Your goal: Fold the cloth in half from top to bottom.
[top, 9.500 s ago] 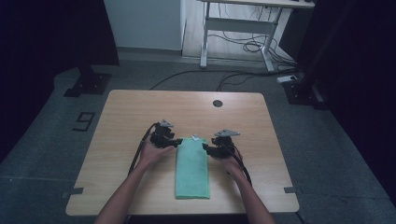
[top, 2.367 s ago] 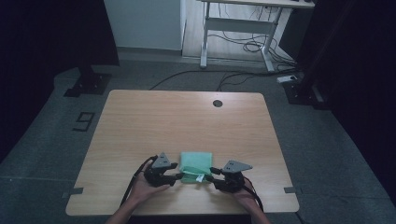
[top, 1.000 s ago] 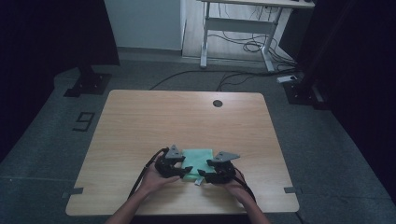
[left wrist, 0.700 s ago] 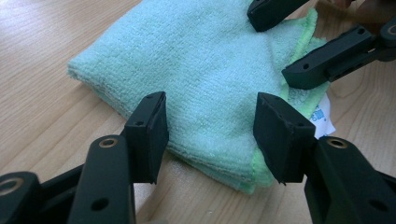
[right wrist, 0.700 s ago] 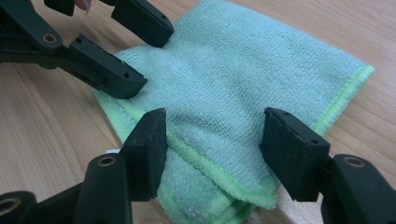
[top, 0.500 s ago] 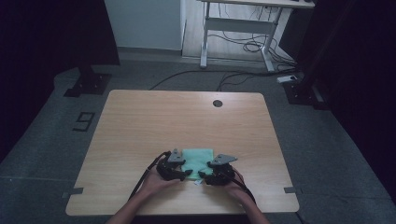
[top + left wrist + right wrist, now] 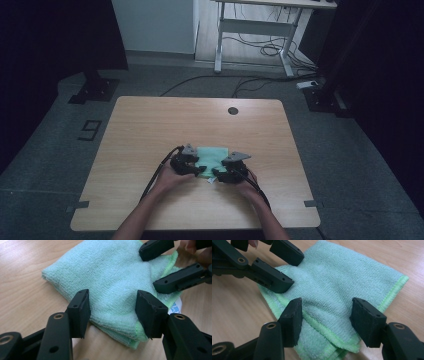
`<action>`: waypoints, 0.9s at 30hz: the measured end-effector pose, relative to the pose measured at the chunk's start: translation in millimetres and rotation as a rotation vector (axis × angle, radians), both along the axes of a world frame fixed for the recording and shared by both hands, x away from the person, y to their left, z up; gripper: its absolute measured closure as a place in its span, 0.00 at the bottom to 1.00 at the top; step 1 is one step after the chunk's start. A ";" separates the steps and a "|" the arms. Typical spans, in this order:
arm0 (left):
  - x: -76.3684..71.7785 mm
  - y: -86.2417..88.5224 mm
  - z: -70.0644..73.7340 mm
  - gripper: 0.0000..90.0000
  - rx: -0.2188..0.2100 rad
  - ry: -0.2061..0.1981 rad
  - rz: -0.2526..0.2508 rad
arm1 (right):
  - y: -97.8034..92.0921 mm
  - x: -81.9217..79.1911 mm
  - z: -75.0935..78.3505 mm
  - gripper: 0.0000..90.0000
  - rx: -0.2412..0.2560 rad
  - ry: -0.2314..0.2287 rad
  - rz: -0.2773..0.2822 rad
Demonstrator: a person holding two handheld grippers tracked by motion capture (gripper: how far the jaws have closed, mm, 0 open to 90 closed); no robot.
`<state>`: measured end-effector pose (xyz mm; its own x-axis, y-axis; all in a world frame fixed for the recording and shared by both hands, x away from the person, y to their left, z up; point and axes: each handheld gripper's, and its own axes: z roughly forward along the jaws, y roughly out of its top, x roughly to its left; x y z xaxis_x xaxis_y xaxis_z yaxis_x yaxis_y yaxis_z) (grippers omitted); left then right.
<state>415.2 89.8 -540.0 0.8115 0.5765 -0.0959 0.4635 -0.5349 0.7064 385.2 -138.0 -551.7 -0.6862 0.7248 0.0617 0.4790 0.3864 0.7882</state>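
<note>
Fingers of both grippers stood apart over the folded green cloth (image 7: pixel 107 277), which had been a long strip earlier.

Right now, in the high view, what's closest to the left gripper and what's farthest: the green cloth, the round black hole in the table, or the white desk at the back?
From the left gripper:
1. Folded green terry cloth, right beside it.
2. Round black hole, far side of the wooden table.
3. White metal desk, back of room.
</note>
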 end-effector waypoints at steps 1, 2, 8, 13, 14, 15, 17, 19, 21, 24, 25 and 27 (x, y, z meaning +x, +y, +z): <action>0.9 -0.3 0.4 0.50 0.000 -0.002 0.003 | 0.2 1.3 0.0 0.47 0.004 0.002 -0.004; 0.6 -0.2 1.6 0.49 0.009 -0.010 0.003 | 0.3 1.9 0.0 0.47 0.003 0.000 -0.003; 2.0 1.9 16.7 0.47 -0.026 -0.061 0.023 | -0.1 1.7 0.1 0.47 0.005 0.002 0.000; 15.8 -9.8 16.3 0.47 0.002 -0.049 0.021 | -0.4 1.8 0.1 0.47 0.005 0.003 0.001; 18.1 -11.8 13.3 0.47 0.012 -0.043 0.024 | -0.4 1.9 0.1 0.47 0.005 0.003 0.001; 20.4 -13.0 10.4 0.48 0.024 -0.033 0.022 | -0.4 1.9 0.1 0.47 0.005 0.003 0.001; 24.0 -14.4 4.8 0.48 0.030 -0.019 0.020 | -0.6 2.4 0.0 0.47 0.003 0.000 0.004; 28.4 -14.2 2.6 0.48 0.016 -0.007 0.023 | -0.5 3.6 0.1 0.48 0.003 0.002 0.003; 32.4 -14.0 3.4 0.48 0.020 0.000 0.021 | -0.1 5.9 0.1 0.48 0.003 0.002 0.000; 33.4 -15.0 5.9 0.48 0.025 -0.008 0.027 | 0.3 7.3 0.2 0.47 0.005 0.003 -0.008; 32.3 -14.6 8.0 0.47 0.025 -0.018 0.031 | 0.3 6.8 0.5 0.47 0.007 0.002 -0.010; 28.2 -11.9 14.8 0.46 -0.001 -0.037 0.040 | -0.7 4.9 2.0 0.46 0.023 -0.006 -0.017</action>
<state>443.4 77.9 -525.3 0.7907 0.6086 -0.0664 0.4579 -0.5160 0.7239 390.1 -138.7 -549.7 -0.6744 0.7347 0.0741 0.4805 0.3605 0.7995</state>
